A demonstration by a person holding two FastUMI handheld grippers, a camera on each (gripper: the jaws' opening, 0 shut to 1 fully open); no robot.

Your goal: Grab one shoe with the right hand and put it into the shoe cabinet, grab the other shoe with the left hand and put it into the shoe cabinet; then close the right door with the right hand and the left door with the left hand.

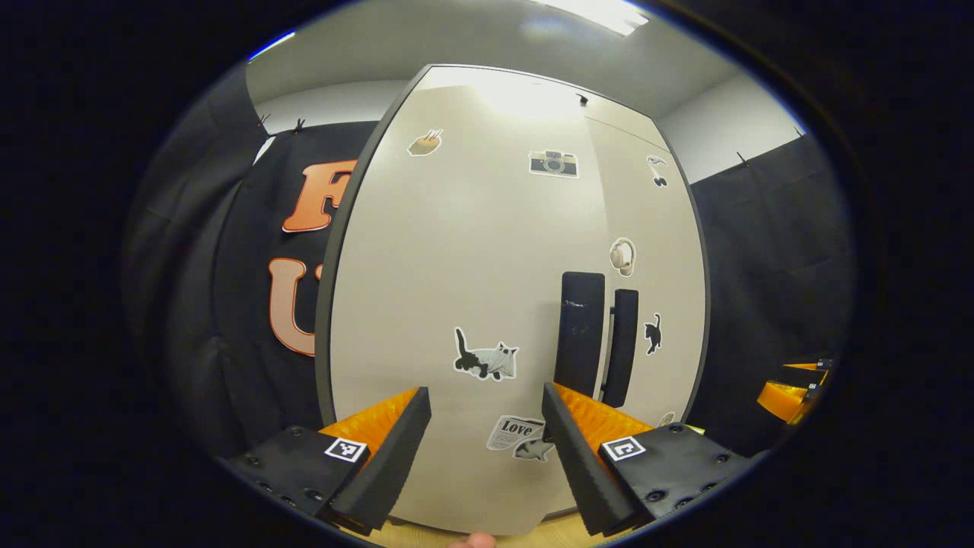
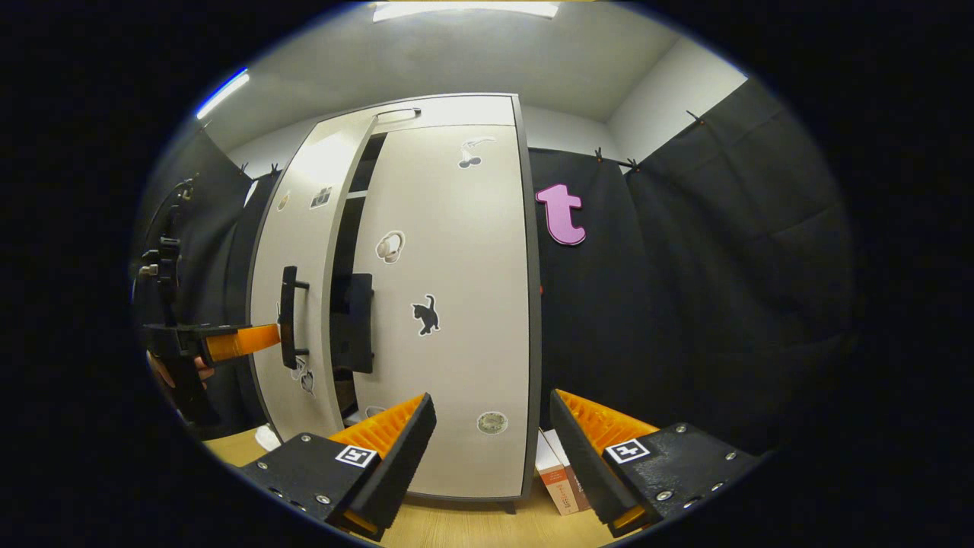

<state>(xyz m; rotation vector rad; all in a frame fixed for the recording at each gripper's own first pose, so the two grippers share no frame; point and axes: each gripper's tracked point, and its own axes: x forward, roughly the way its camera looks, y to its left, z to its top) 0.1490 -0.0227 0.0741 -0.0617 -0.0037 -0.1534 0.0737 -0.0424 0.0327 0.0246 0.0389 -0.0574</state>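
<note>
The shoe cabinet [image 2: 426,304] stands upright ahead of both pairs of fingers, on a wooden floor [image 2: 472,525]. In the right gripper view its right door [image 2: 449,304] lies flush with the frame, while the left door [image 2: 293,304] stands a little ajar, a dark gap running between the two inner edges from top to bottom. The left gripper [image 2: 243,341] shows there at the far left, its fingers near the left door's handle [image 2: 288,317]; whether they touch it I cannot tell. In the left gripper view the left door [image 1: 472,304] faces the left gripper [image 1: 487,441] squarely, its fingers spread wide with nothing between them, the black handles [image 1: 582,335] just above the right-hand finger. The right gripper [image 2: 491,449] is likewise spread wide and empty, the cabinet's right edge running up between its fingers. A small box [image 2: 559,479] leans beside that edge, with open floor below the fingers.
</note>
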